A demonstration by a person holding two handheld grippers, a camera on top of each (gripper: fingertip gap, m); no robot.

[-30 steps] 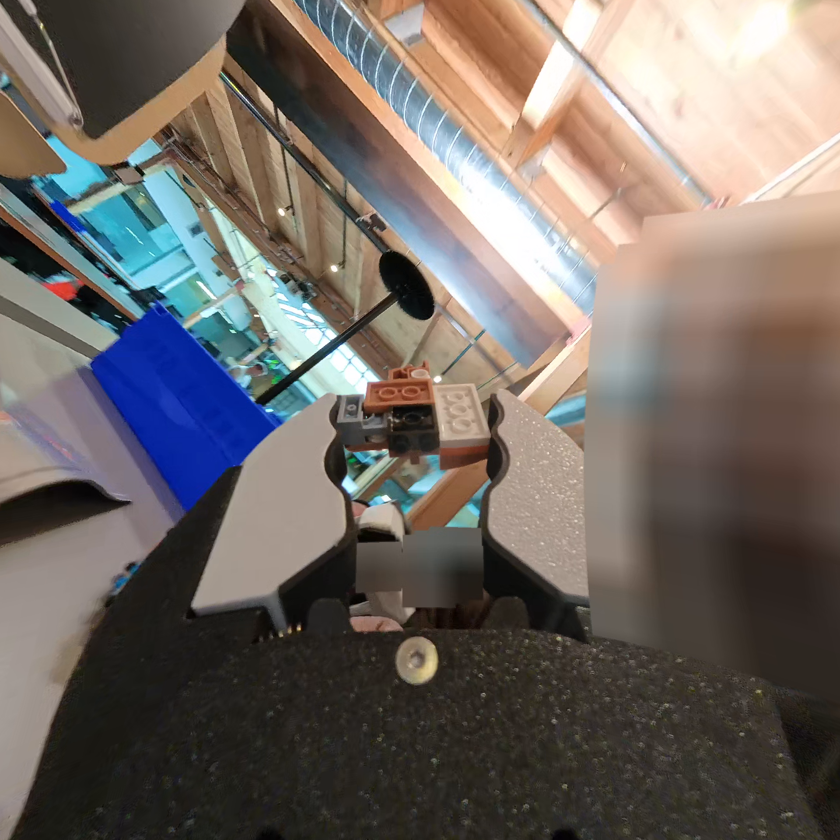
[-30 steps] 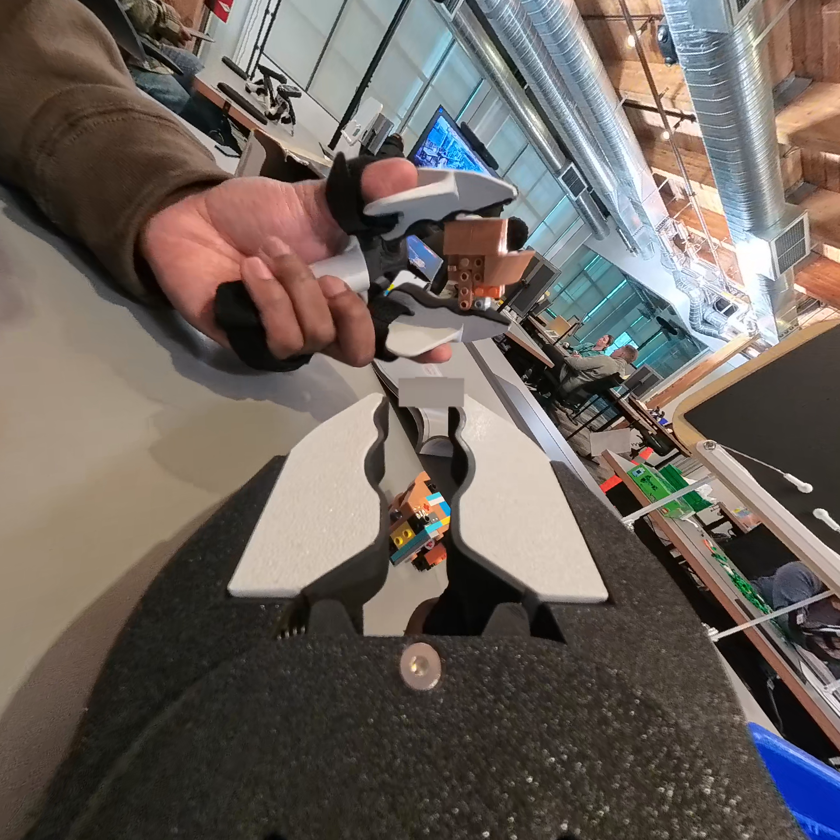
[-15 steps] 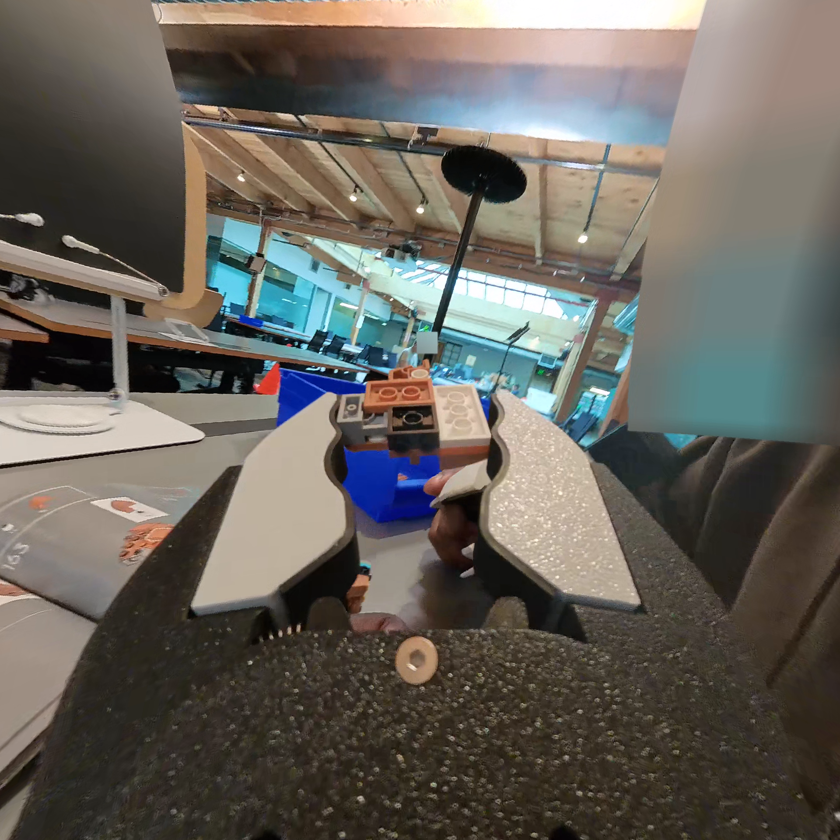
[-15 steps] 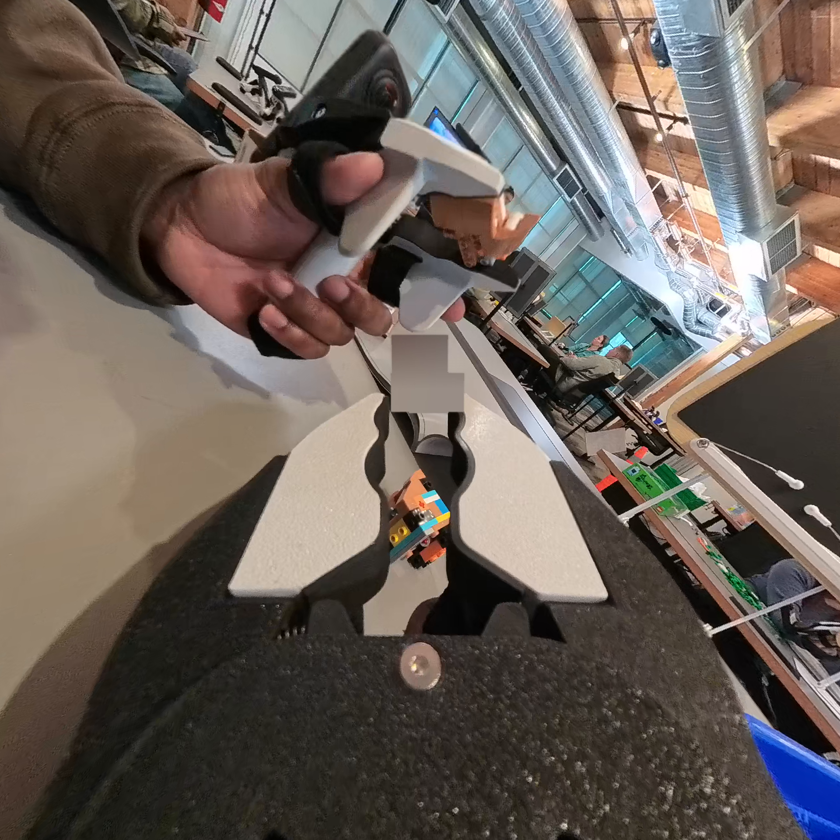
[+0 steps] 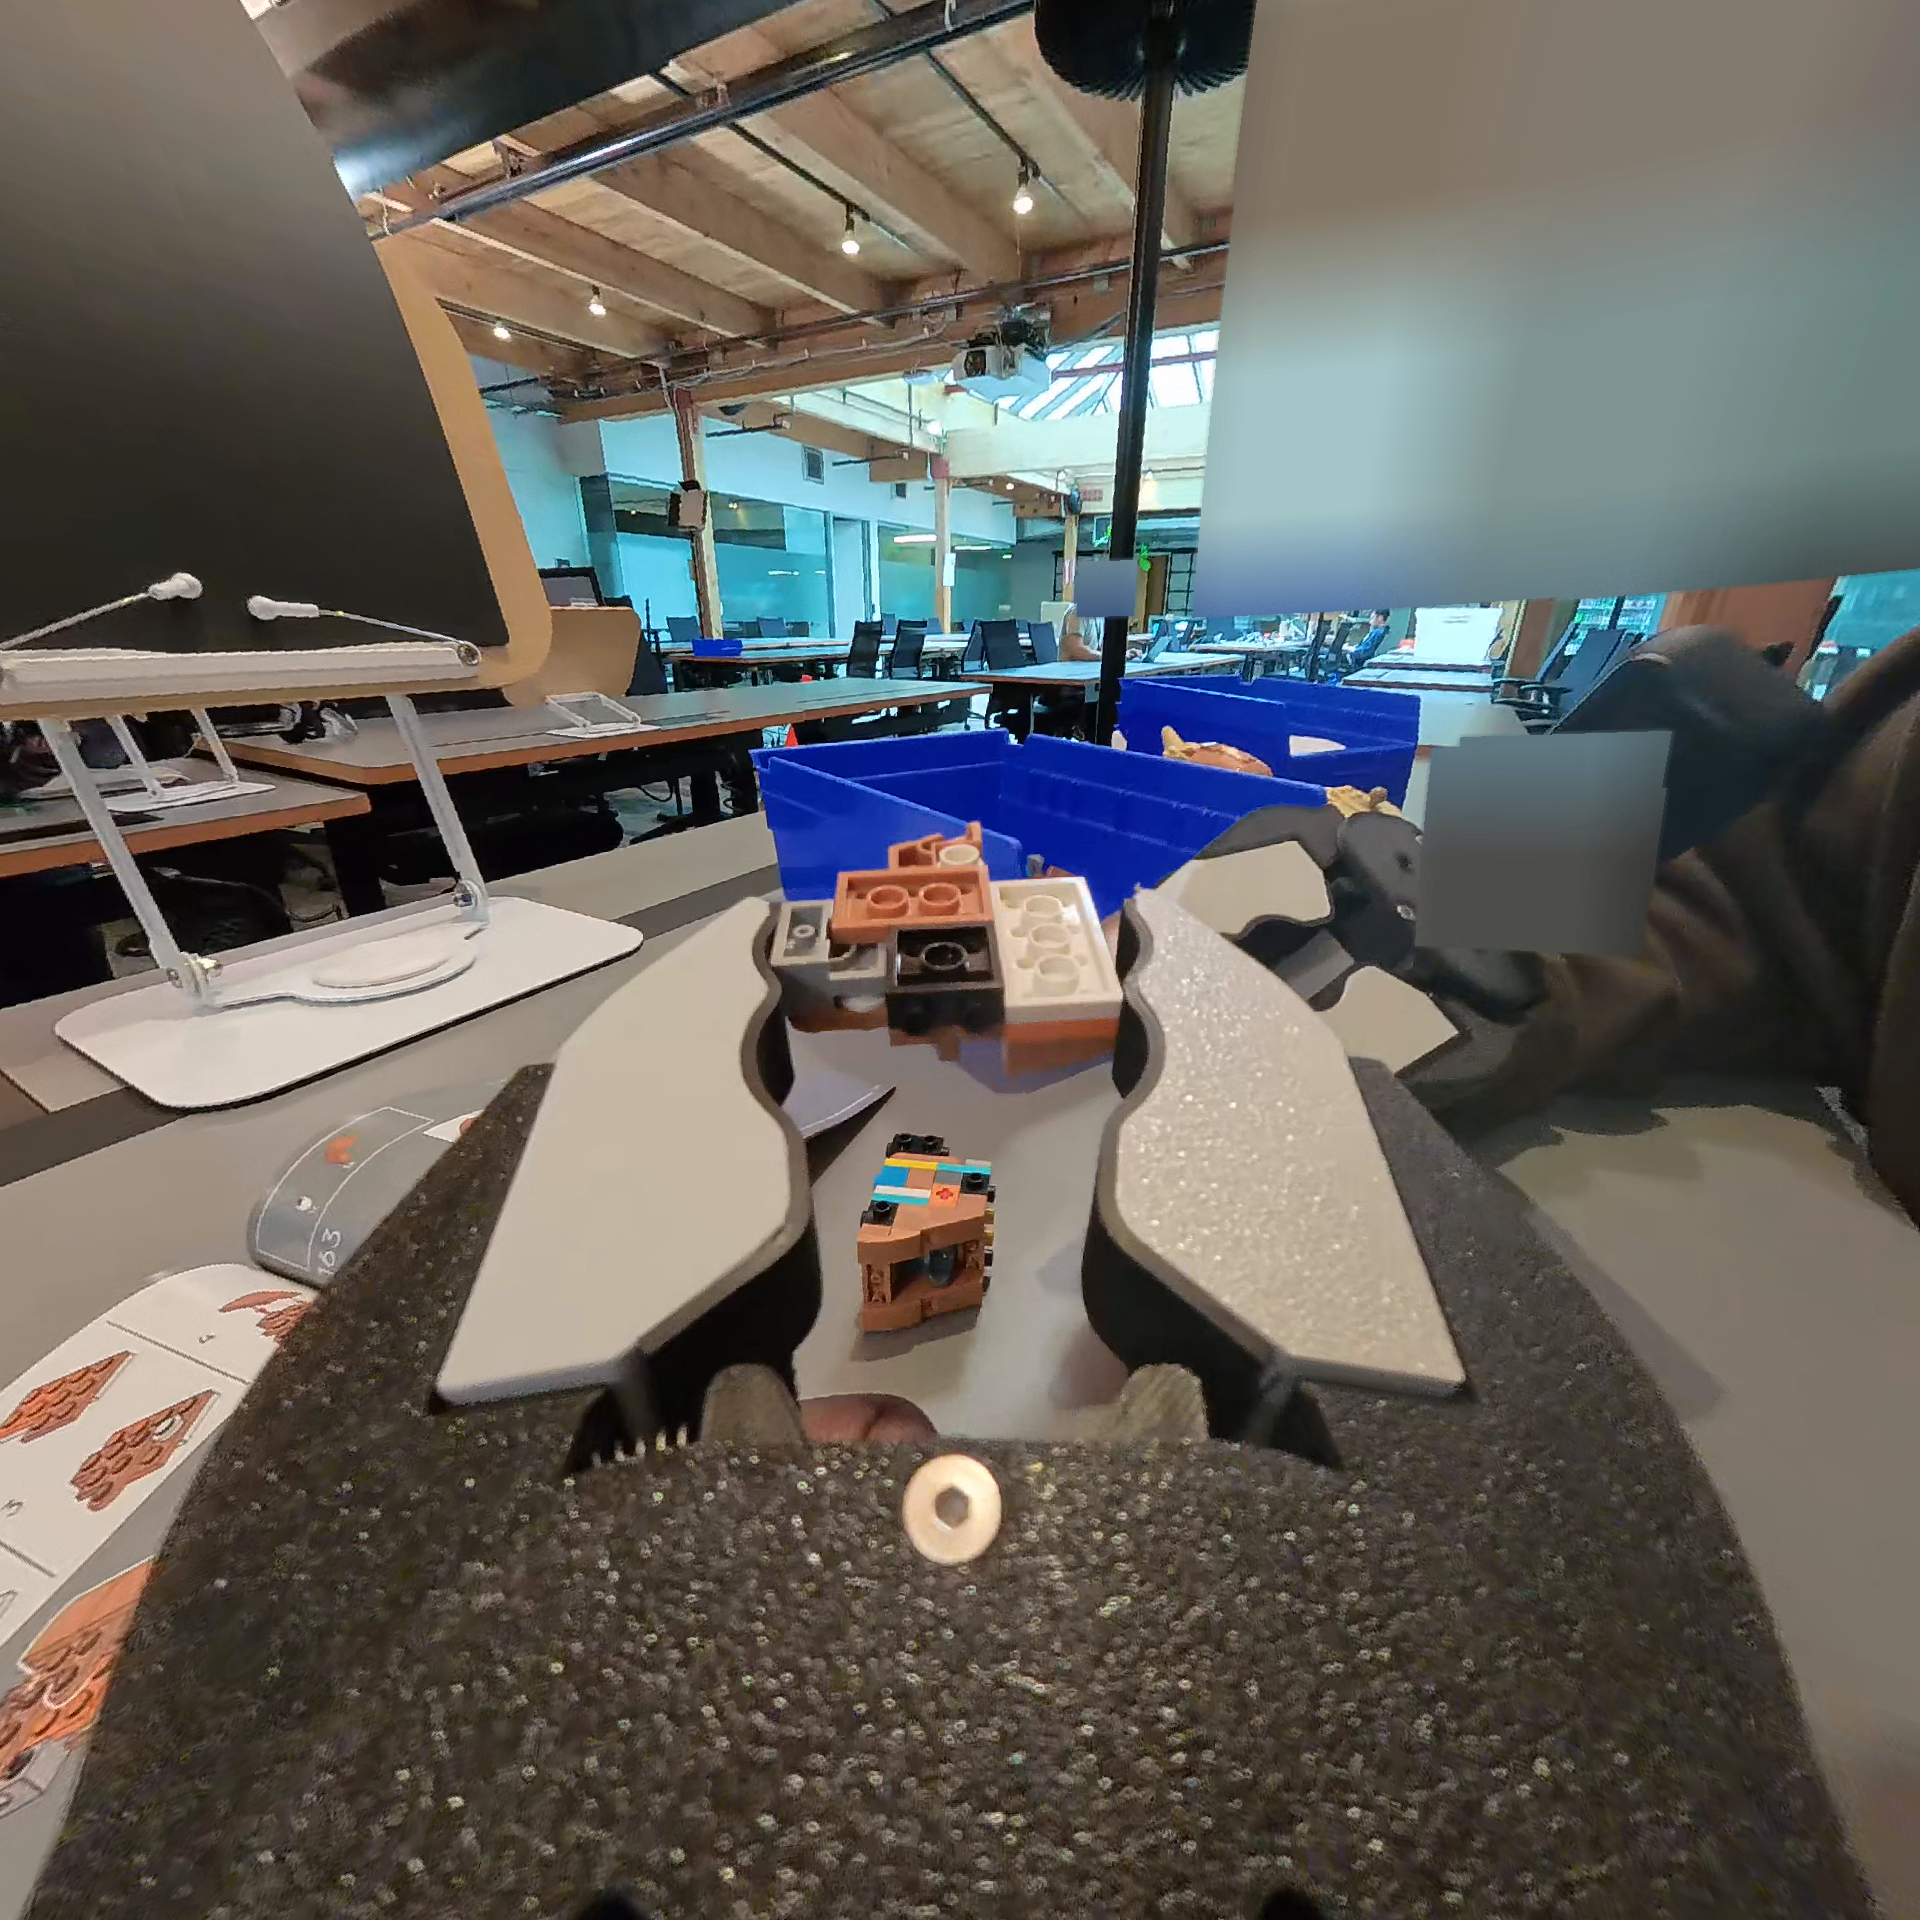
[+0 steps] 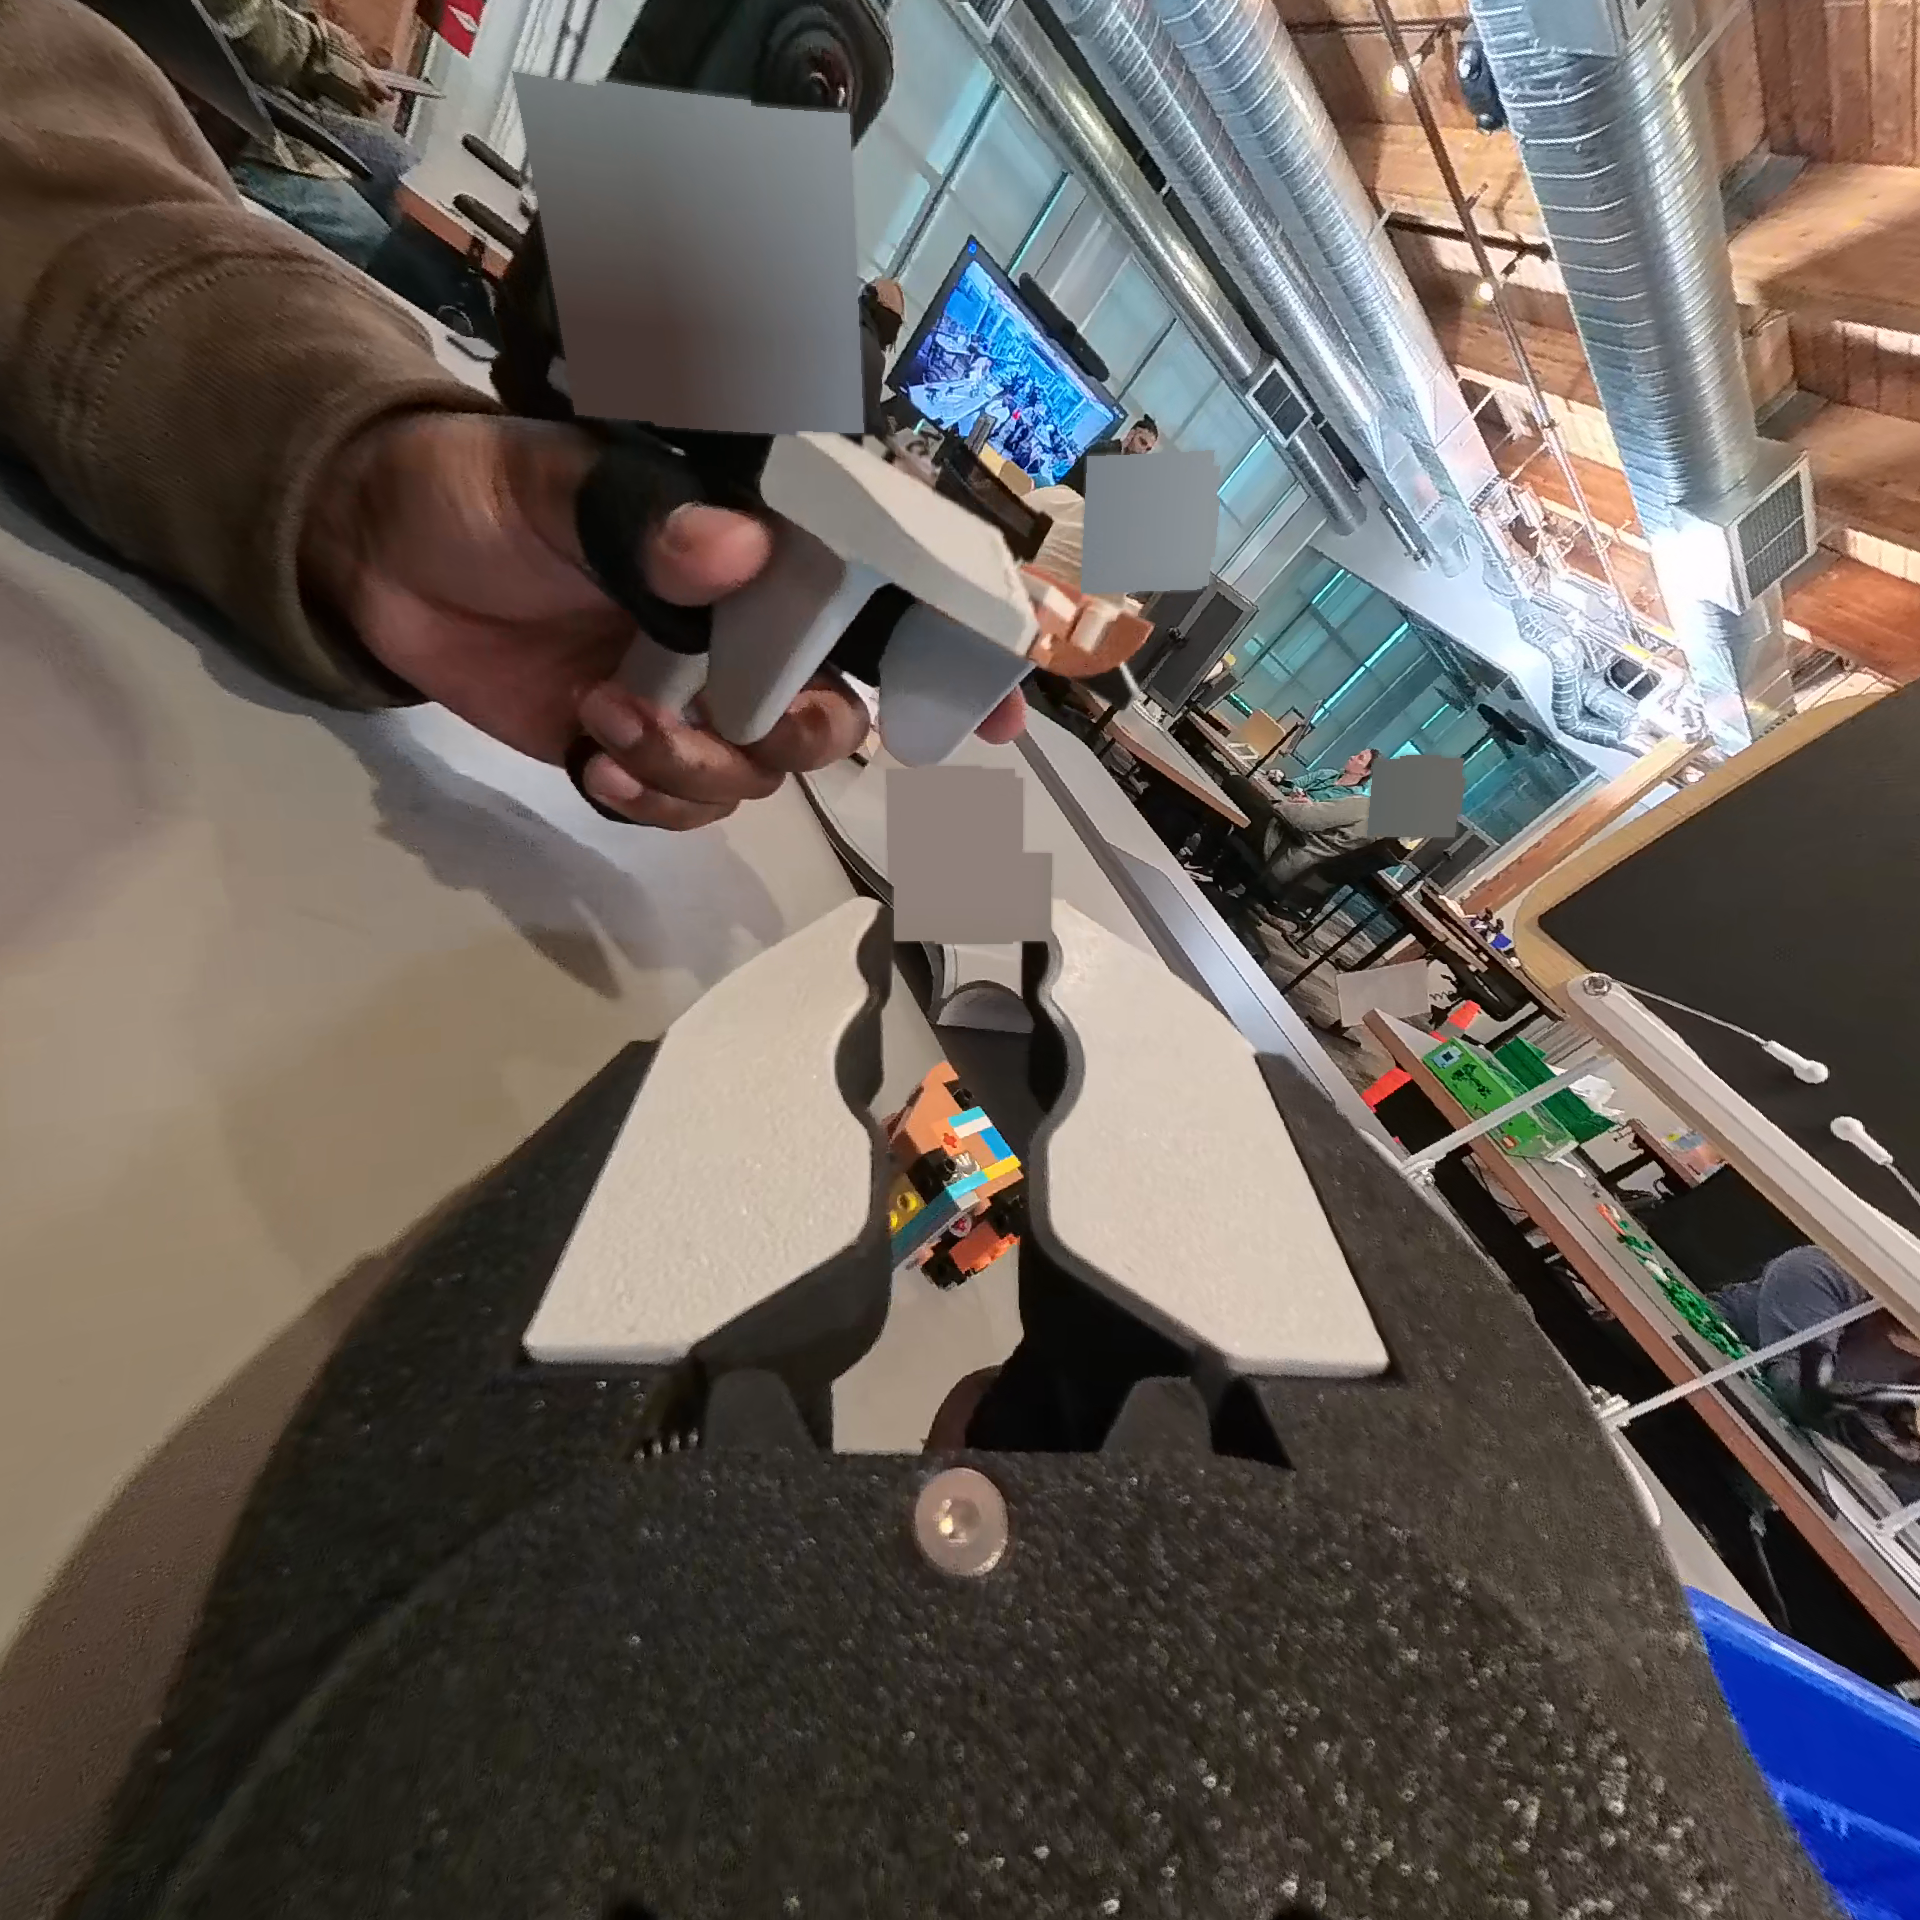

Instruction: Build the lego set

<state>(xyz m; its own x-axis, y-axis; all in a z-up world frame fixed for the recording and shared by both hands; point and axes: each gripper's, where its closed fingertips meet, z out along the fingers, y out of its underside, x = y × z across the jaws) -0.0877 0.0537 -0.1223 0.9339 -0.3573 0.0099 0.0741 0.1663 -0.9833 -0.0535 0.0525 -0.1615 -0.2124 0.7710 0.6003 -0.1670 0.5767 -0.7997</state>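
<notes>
My left gripper (image 5: pixel 948 920) is shut on a small lego assembly (image 5: pixel 1044 951) of brown, black, white and grey pieces, held level above the grey table (image 5: pixel 1662 1299). A small brown lego block (image 5: pixel 925 1242) with coloured tiles lies on the table below it, between the fingers in view. The right wrist view shows the same block (image 6: pixel 951 1174) through the narrow gap of my right gripper (image 6: pixel 961 961), which is slightly open and empty. That view also shows a hand holding the left gripper (image 6: pixel 914 582) with the assembly (image 6: pixel 1091 639) above the table.
Two blue bins (image 5: pixel 1070 810) stand behind the assembly. An open instruction booklet (image 5: pixel 94 1392) lies at the front left. A white stand (image 5: pixel 343 977) with a dark monitor (image 5: pixel 187 364) sits at the back left. A sleeved arm (image 5: pixel 1766 935) is on the right. The grippers' ends are close to 6 centimeters from one another.
My left gripper has tipped down from facing the ceiling to level over the table, still holding the assembly. The right gripper has barely moved.
</notes>
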